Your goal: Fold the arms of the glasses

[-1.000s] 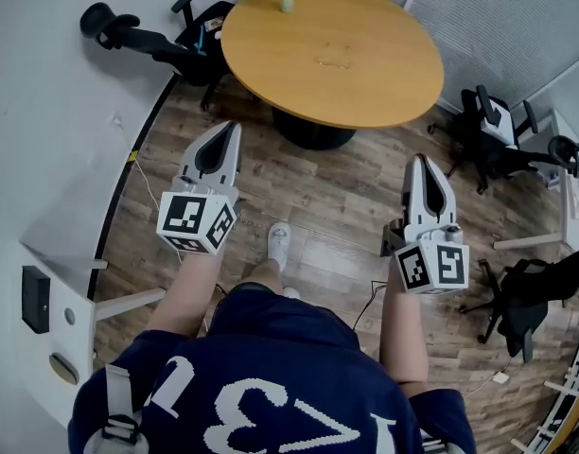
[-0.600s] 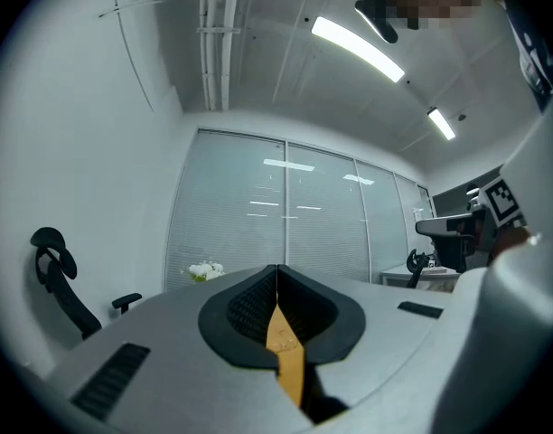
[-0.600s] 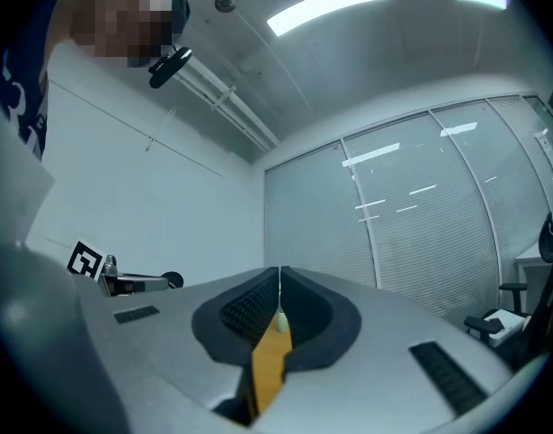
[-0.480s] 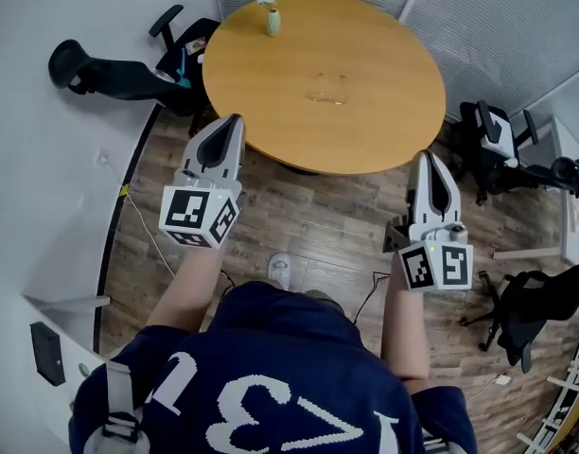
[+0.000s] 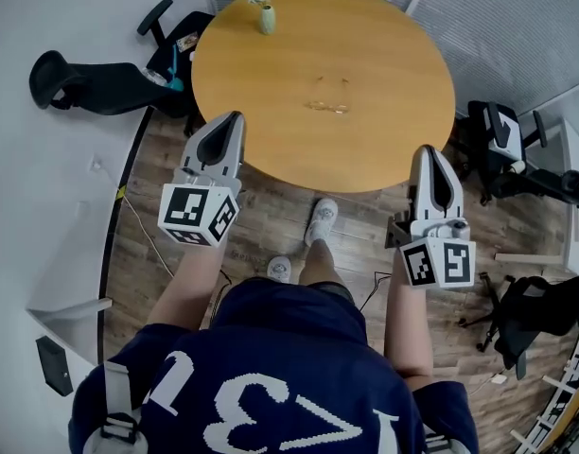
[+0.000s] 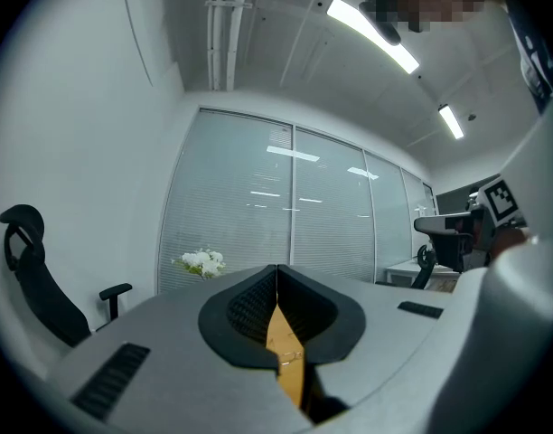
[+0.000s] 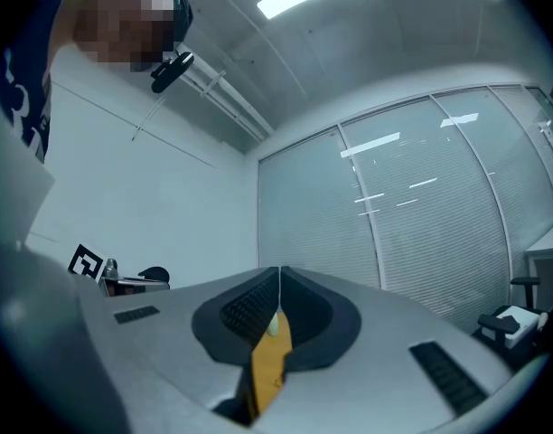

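Clear-framed glasses (image 5: 327, 105) lie near the middle of a round wooden table (image 5: 271, 83), arms spread as far as I can tell. My left gripper (image 5: 235, 119) hovers over the table's near left edge, jaws shut and empty. At the near right edge my right gripper (image 5: 429, 149) is shut too, holding nothing. In the left gripper view the gripper (image 6: 276, 268) points level at the table (image 6: 278, 328), with the glasses (image 6: 288, 356) tiny in the slit. The right gripper (image 7: 278, 269) view shows a strip of table (image 7: 266, 373).
A small vase of white flowers (image 5: 261, 3) stands at the table's far left edge. Black office chairs sit left (image 5: 81, 78) and right (image 5: 502, 135) of the table. A white desk (image 5: 67, 310) is at my left. Wood floor lies underfoot.
The person has walked toward the table. It now looks larger and nearer, and both grippers have come from over the floor to its near edge, still shut.
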`<state>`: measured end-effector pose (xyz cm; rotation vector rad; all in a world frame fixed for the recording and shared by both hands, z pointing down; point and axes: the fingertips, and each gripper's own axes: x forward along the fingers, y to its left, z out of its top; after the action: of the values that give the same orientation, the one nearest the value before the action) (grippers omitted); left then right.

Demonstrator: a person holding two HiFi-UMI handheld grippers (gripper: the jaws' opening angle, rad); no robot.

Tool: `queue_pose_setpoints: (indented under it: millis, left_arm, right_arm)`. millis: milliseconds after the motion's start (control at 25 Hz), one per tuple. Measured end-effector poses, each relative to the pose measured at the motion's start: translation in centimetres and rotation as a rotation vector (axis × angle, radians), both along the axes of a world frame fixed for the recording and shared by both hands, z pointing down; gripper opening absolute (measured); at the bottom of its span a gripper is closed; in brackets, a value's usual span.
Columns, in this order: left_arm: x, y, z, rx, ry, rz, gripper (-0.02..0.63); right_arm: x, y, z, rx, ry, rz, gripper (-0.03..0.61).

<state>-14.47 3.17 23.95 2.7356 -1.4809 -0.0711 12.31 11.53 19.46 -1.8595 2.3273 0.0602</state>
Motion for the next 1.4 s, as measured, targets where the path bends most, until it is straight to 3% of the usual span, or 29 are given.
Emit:
queue_pose_setpoints:
  millis: [440, 680, 1040, 1400]
  left_arm:
    - [4.3, -13.4, -0.4, 0.016, 0.001, -0.129, 0.015]
    - [7.4, -19.2, 0.3, 0.004, 0.003, -0.167, 0.015]
    - [8.8, -24.0, 3.2, -0.071, -0.015, -0.144, 0.015]
    - [9.8, -27.0, 7.6, -0.170, -0.031, -0.042, 0.015]
  right_arm:
    - [4.1, -17.3, -2.3, 0.059, 0.044, -0.156, 0.029]
    - [7.5, -24.7, -1.9, 0.047, 0.022, -0.194, 0.029]
    - [8.4, -30.0, 1.6, -0.038, -0.002, -0.177, 0.029]
    - [7.5, -32.3, 7.1, -0.172, -0.002, -0.125, 0.029]
